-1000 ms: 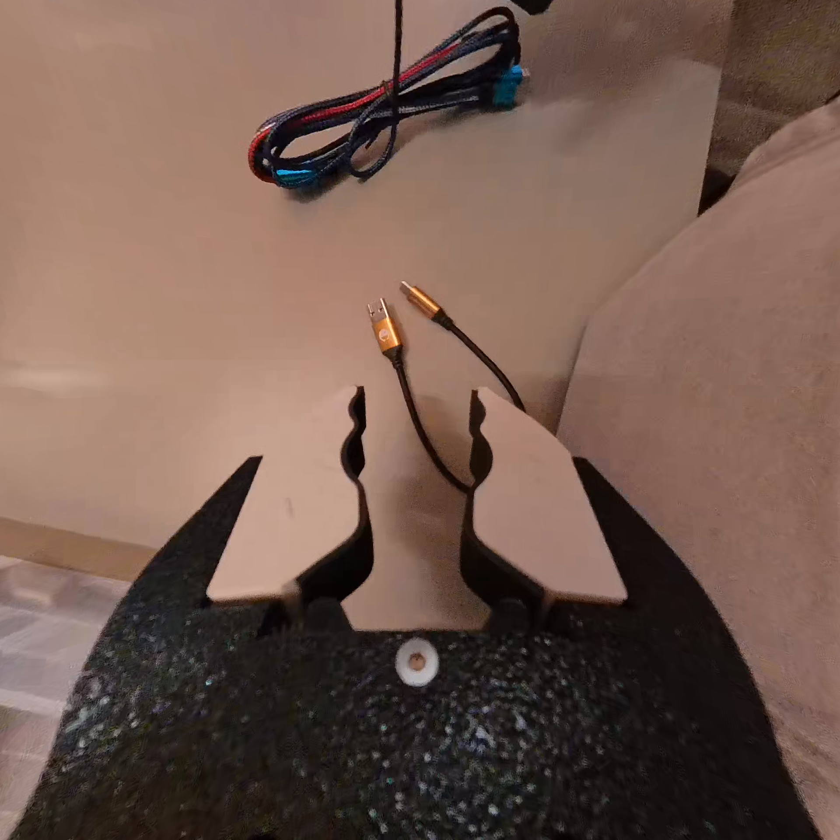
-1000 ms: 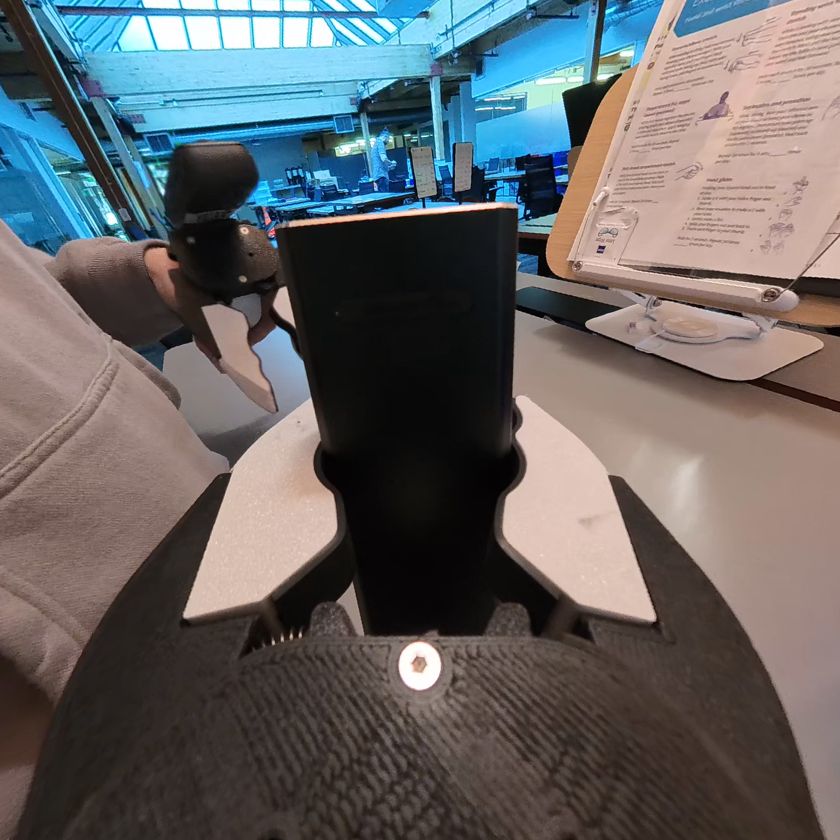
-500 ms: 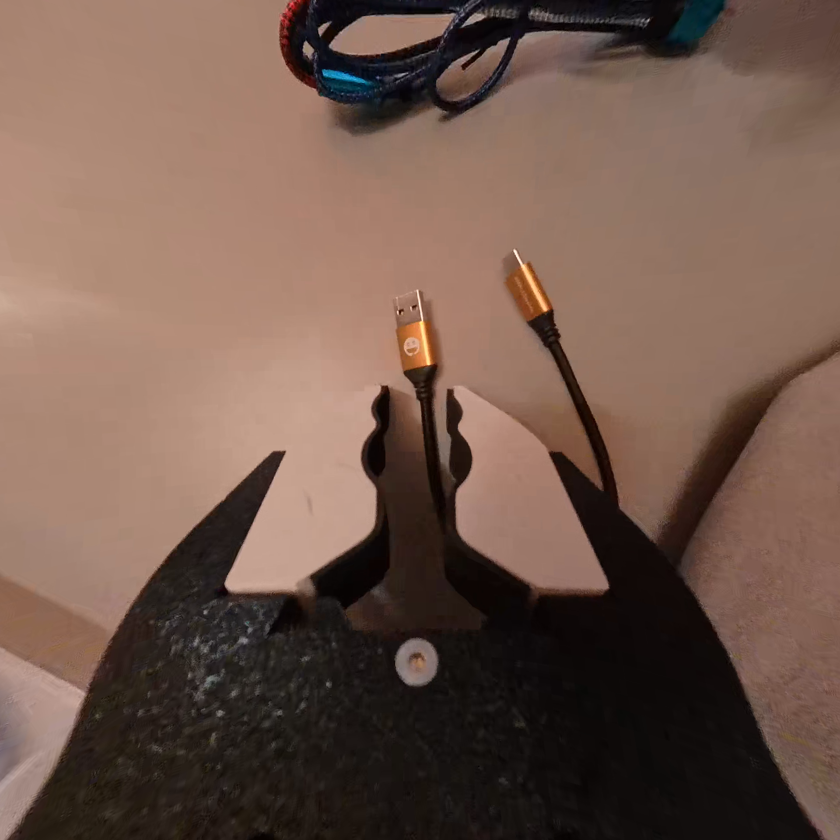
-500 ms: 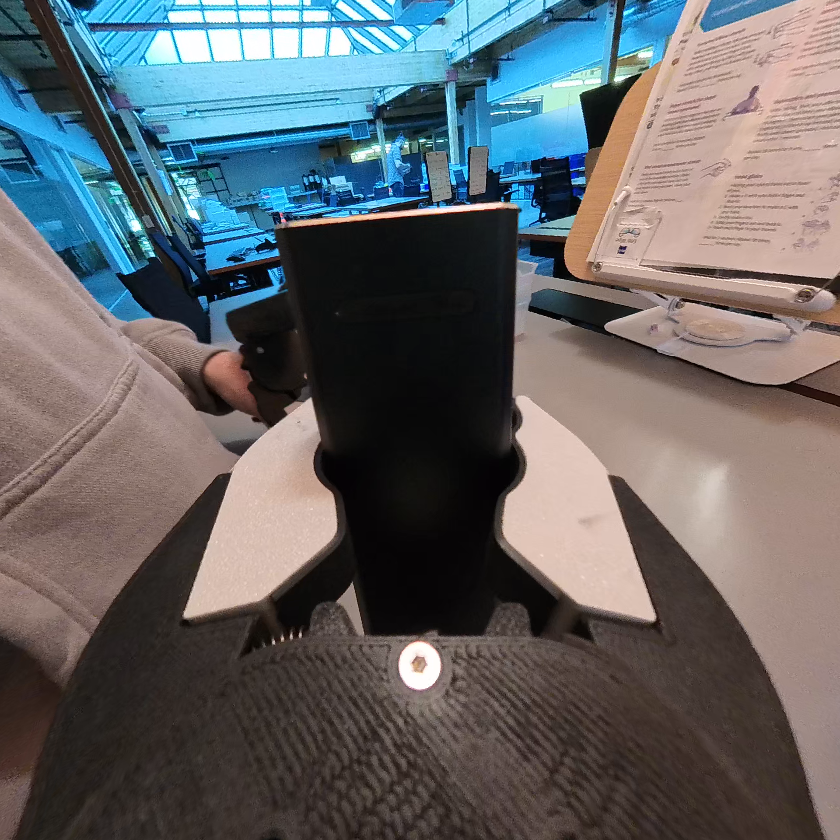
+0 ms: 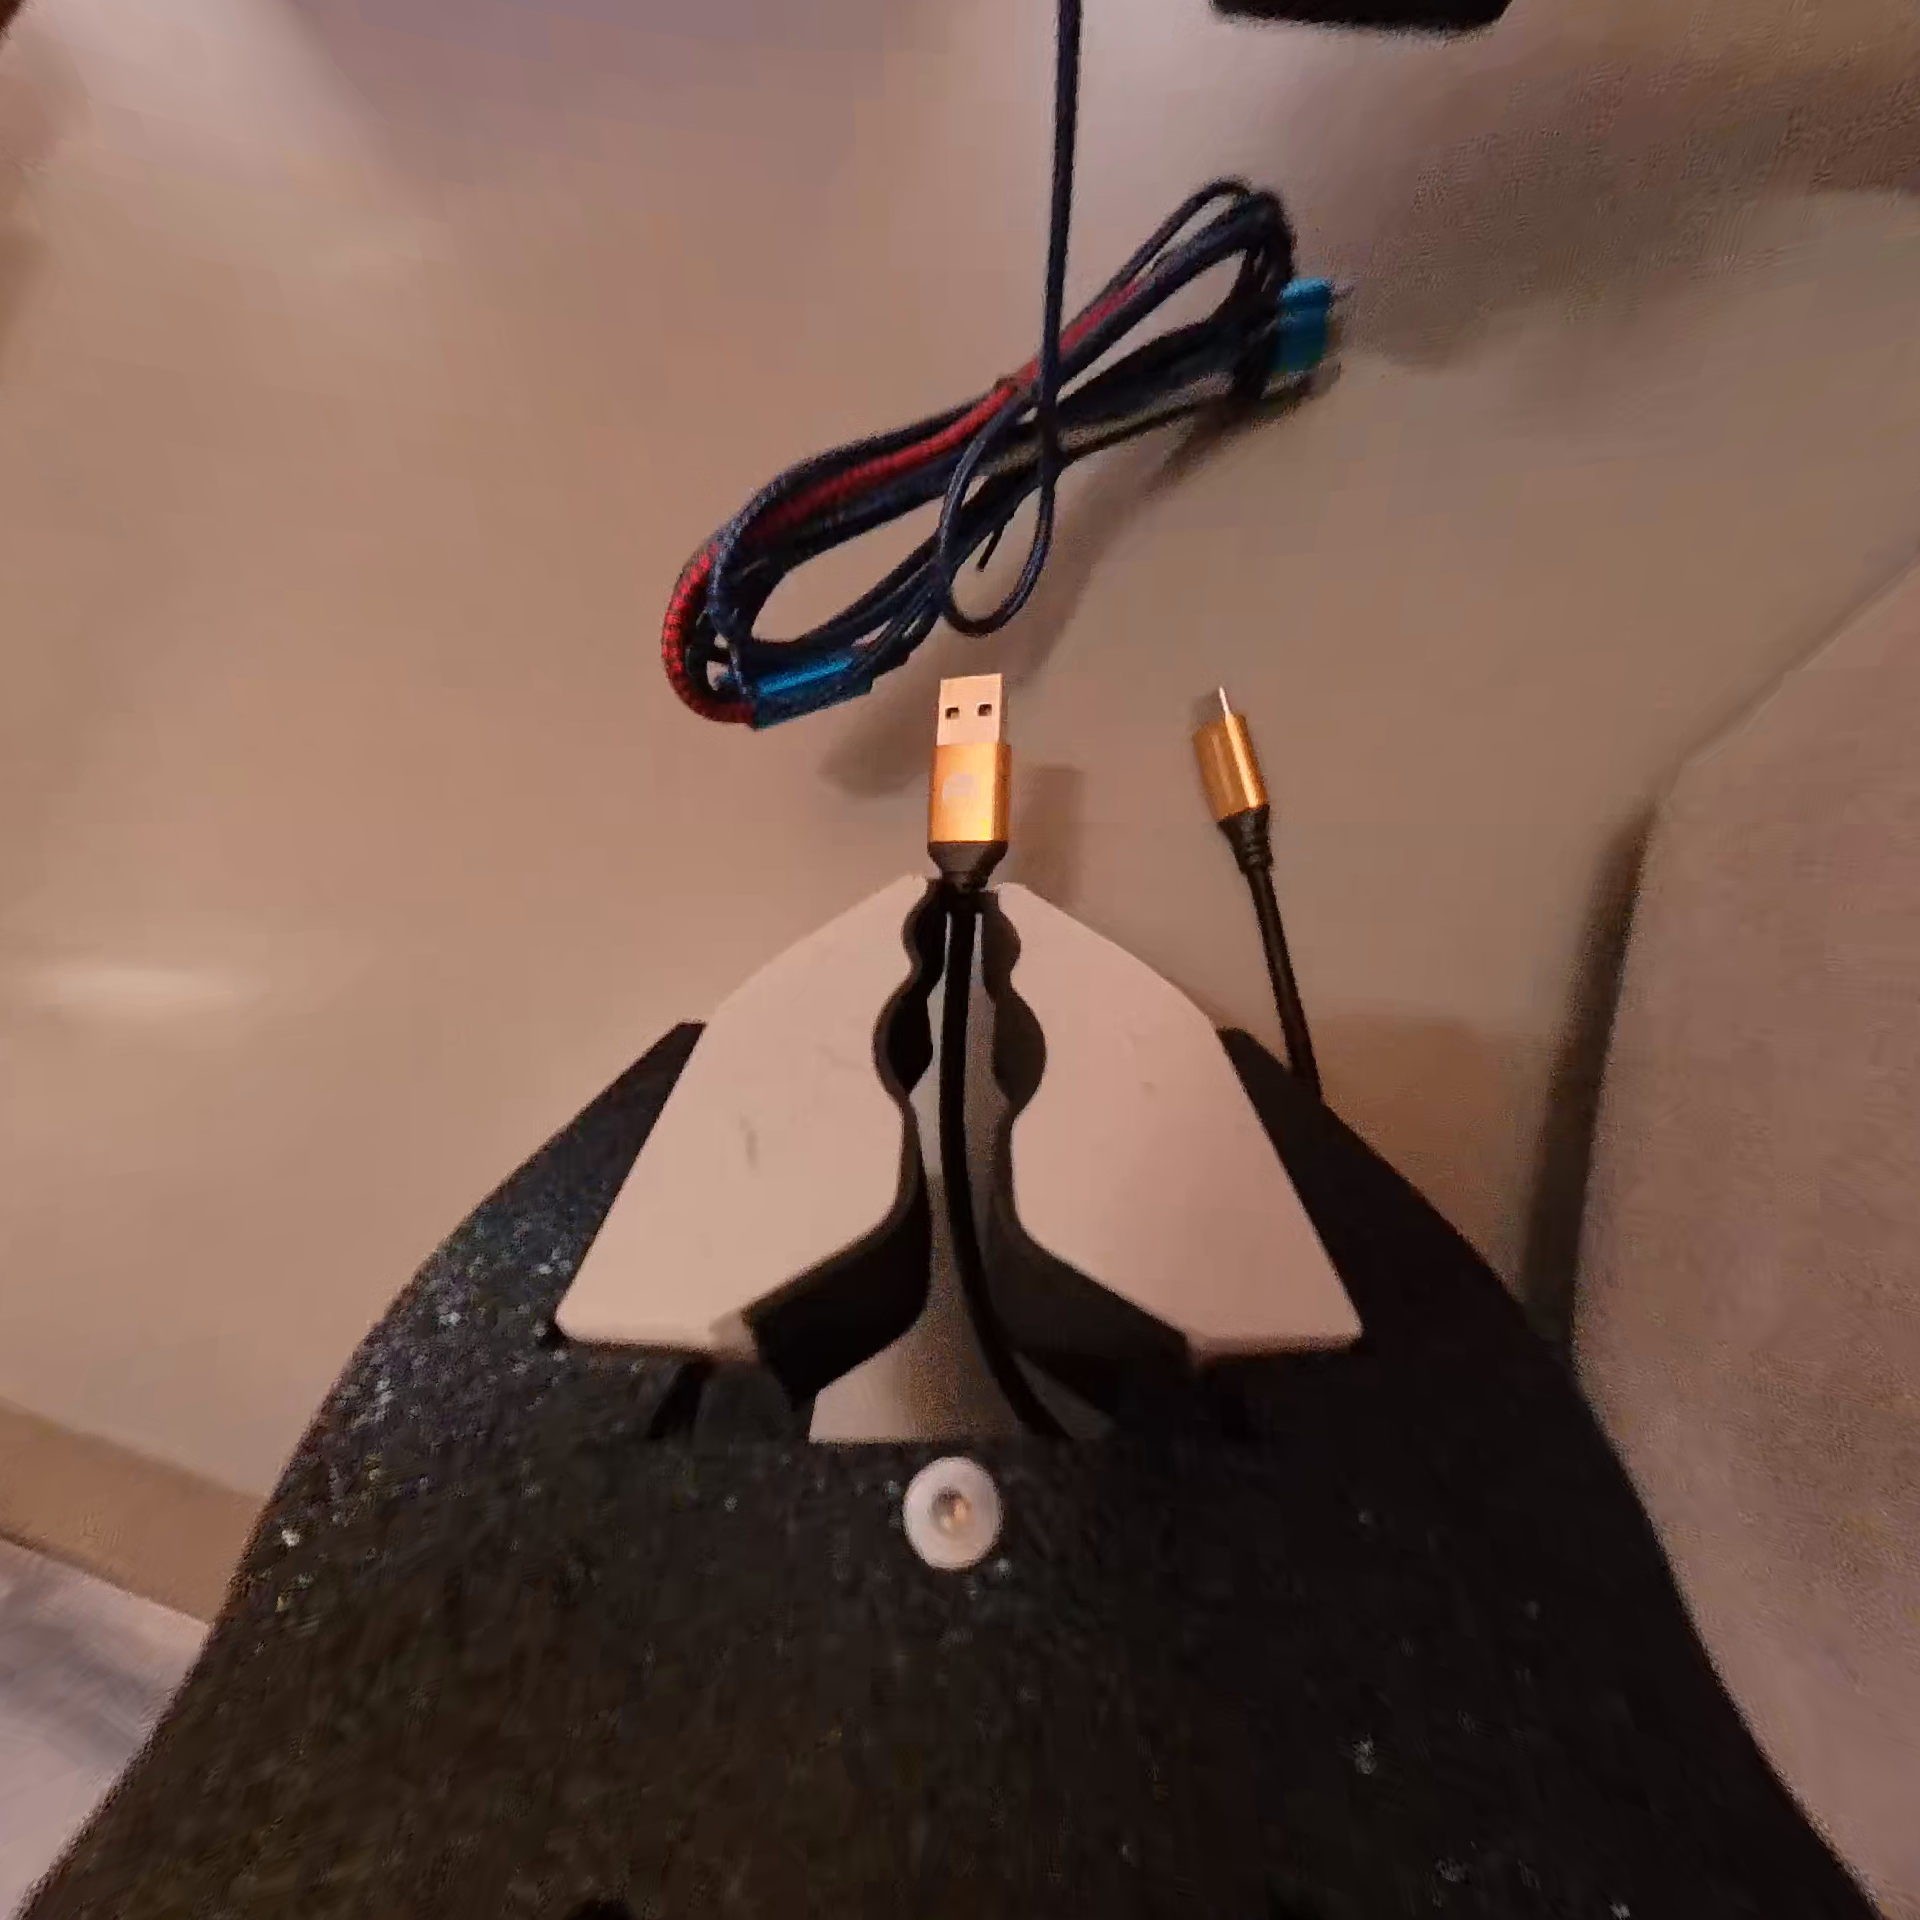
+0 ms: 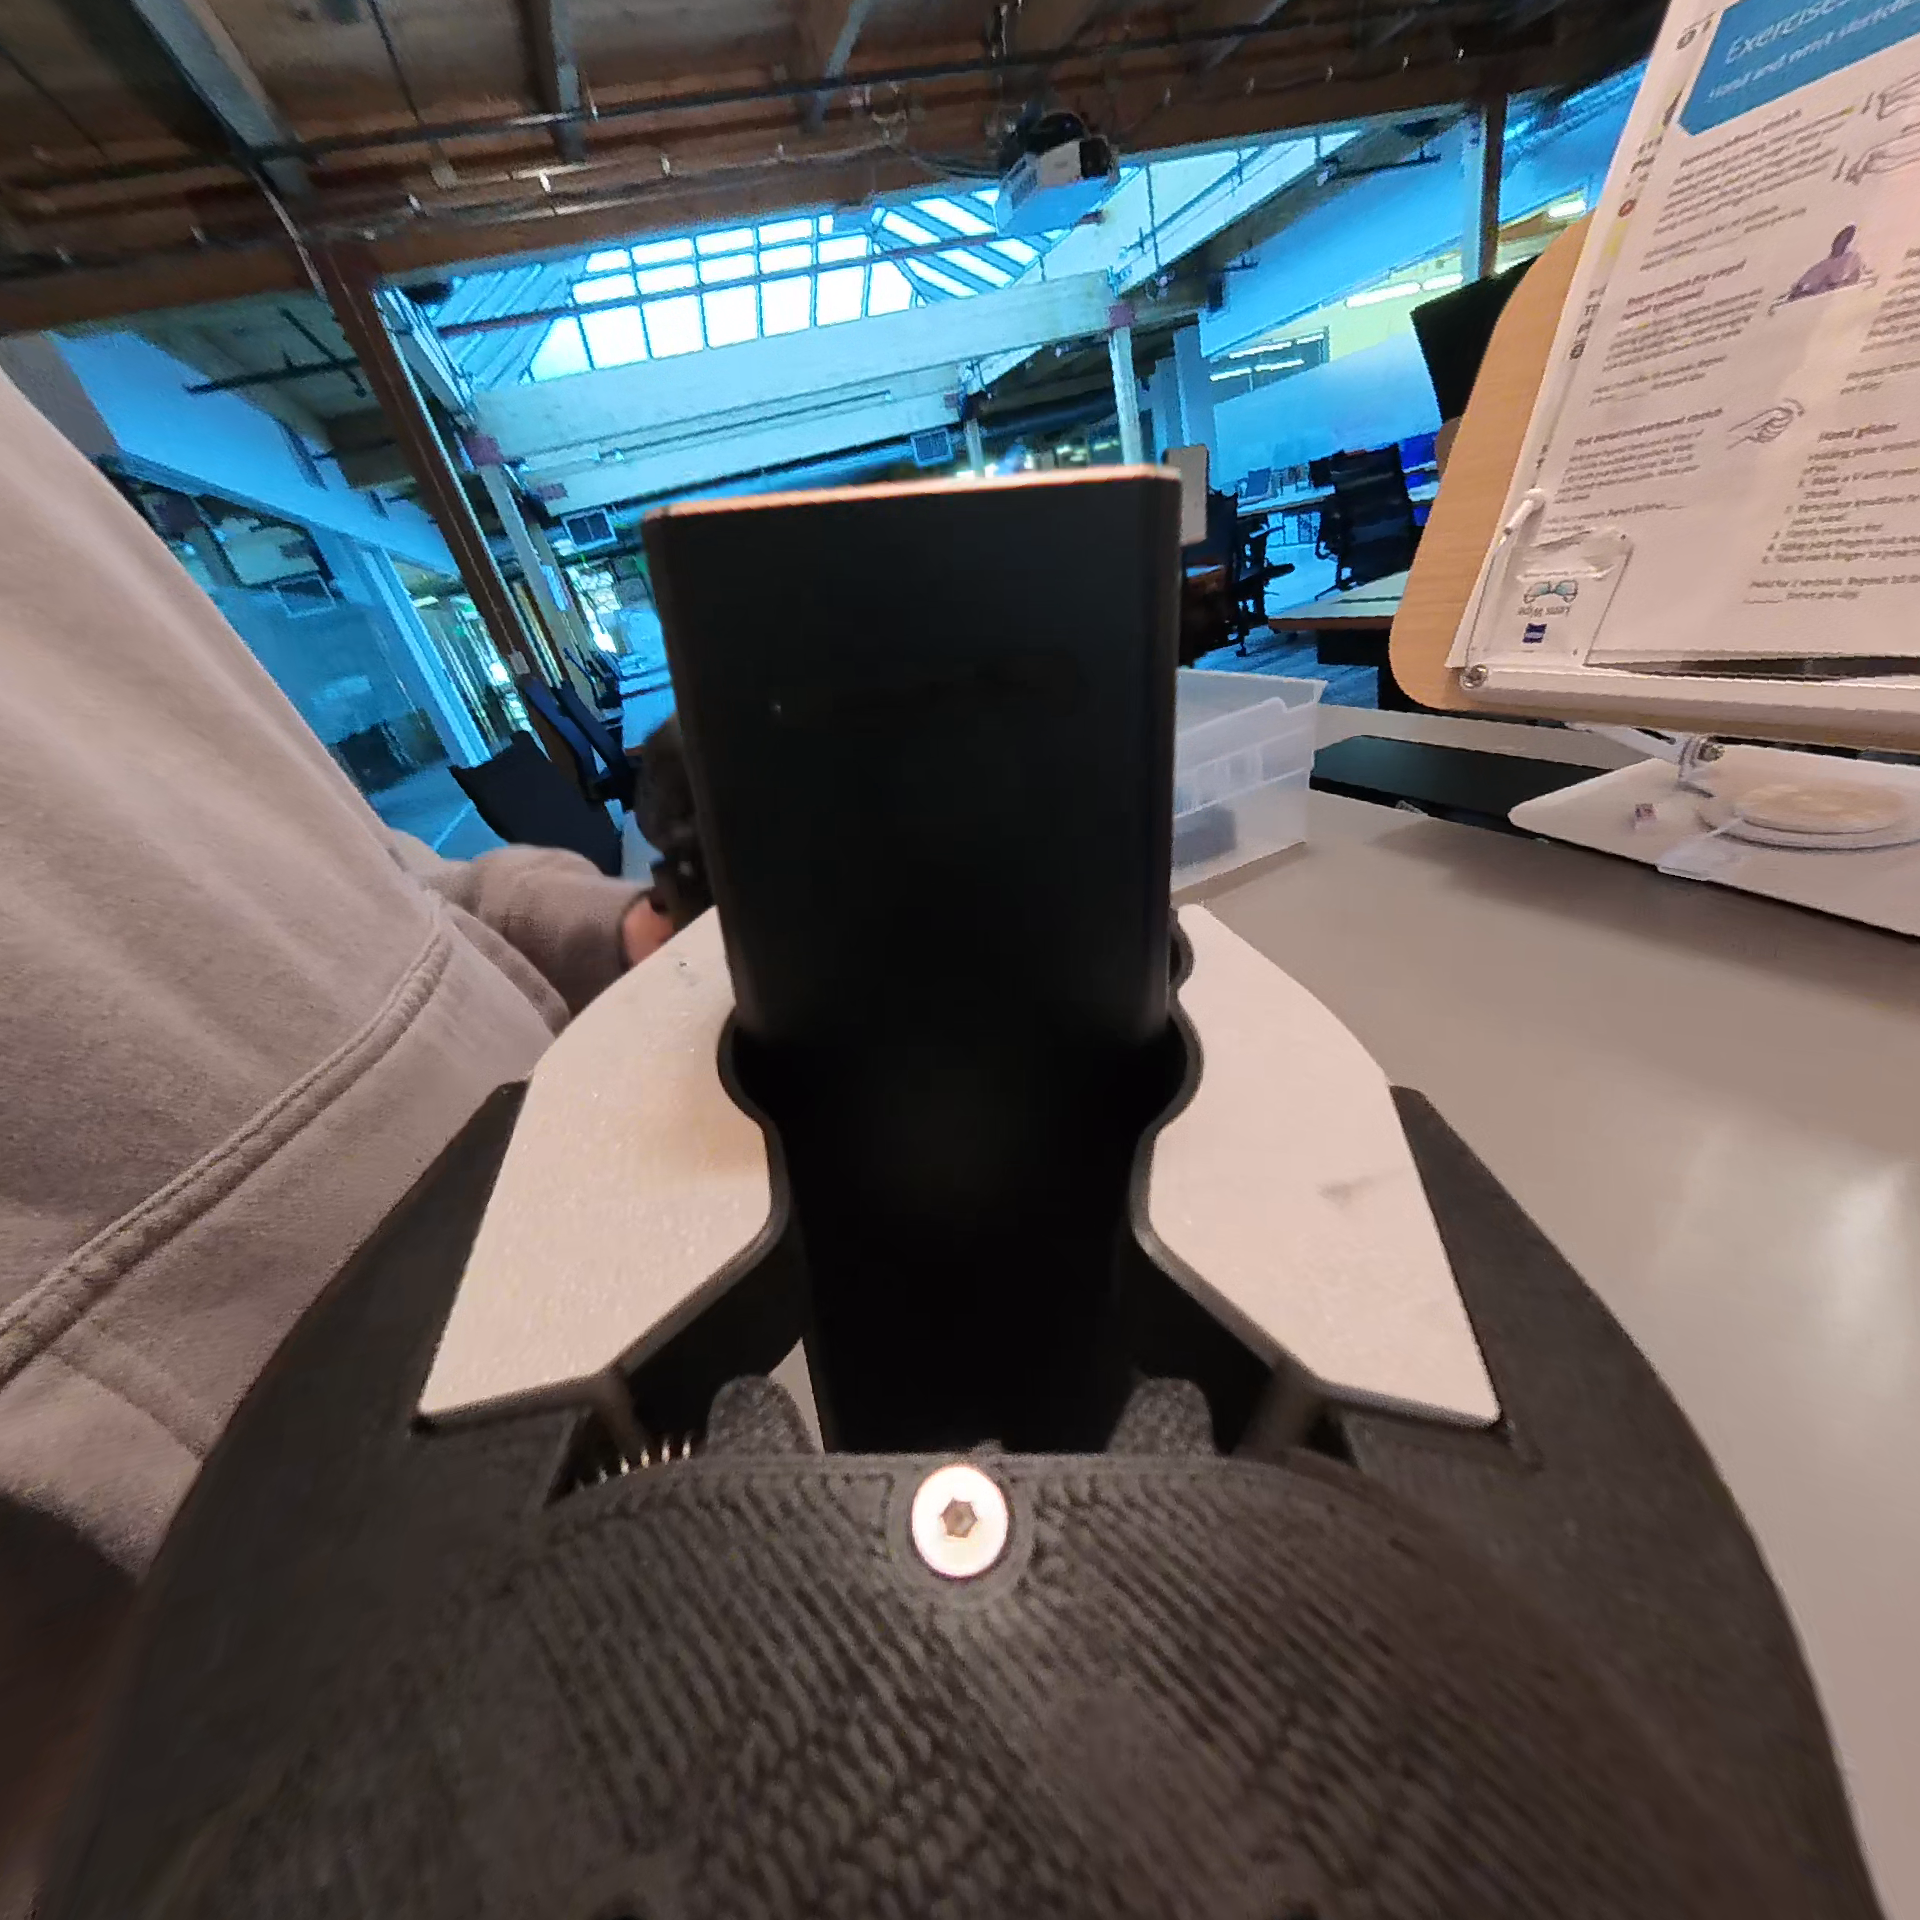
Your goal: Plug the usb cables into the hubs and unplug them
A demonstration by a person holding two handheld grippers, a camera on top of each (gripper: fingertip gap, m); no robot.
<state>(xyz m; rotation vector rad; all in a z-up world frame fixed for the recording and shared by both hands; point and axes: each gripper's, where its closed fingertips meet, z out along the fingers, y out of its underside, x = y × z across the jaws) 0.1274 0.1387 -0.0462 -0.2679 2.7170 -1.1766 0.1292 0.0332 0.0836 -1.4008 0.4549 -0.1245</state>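
My left gripper (image 5: 964,885) is shut on the black cable just behind its gold USB-A plug (image 5: 969,771), which sticks out past the fingertips above the beige table (image 5: 364,623). The cable's other gold plug (image 5: 1229,767) hangs free to the right. A bundle of red, dark blue and black braided cables with blue plugs (image 5: 966,499) lies beyond. My right gripper (image 6: 961,935) is shut on a black rectangular hub (image 6: 914,748), held upright; its ports are hidden.
A dark cable (image 5: 1060,208) hangs down over the bundle from a dark object at the top edge. A person's grey sleeve (image 6: 208,935) is at the left. A paper stand (image 6: 1714,436) and a clear plastic bin (image 6: 1236,758) are on the white table (image 6: 1610,1091).
My left gripper closed around the black cable behind the gold USB-A plug and lifted it. My right gripper tilted upward with the hub, showing more ceiling.
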